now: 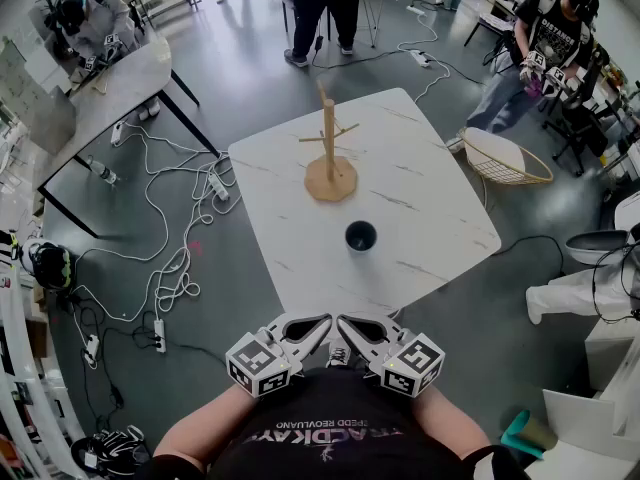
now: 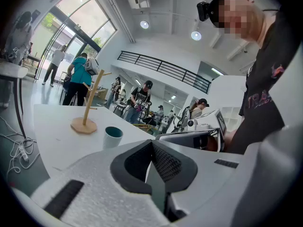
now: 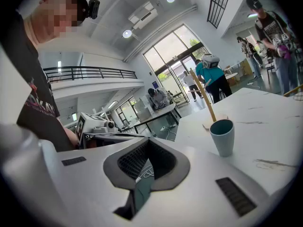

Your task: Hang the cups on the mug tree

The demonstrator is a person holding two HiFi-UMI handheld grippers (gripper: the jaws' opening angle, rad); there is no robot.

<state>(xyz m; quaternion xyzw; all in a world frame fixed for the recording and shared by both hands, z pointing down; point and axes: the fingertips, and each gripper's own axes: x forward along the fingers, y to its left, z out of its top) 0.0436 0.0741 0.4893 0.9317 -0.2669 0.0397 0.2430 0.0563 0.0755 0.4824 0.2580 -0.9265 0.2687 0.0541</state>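
Our left gripper (image 1: 304,330) and right gripper (image 1: 360,331) hover near us, jaws together, empty; reaching unopened, we could topple the cup (image 1: 361,236).

Smooth white marble-look table (image 1: 430,218) with grey veins and faint sheen, on the table a pale bare-wood mug tree (image 1: 329,158), a matt, plastic-looking teal cup (image 1: 361,236).

One cup (image 1: 360,236), one mug tree (image 1: 329,143), one wire basket (image 1: 505,160).
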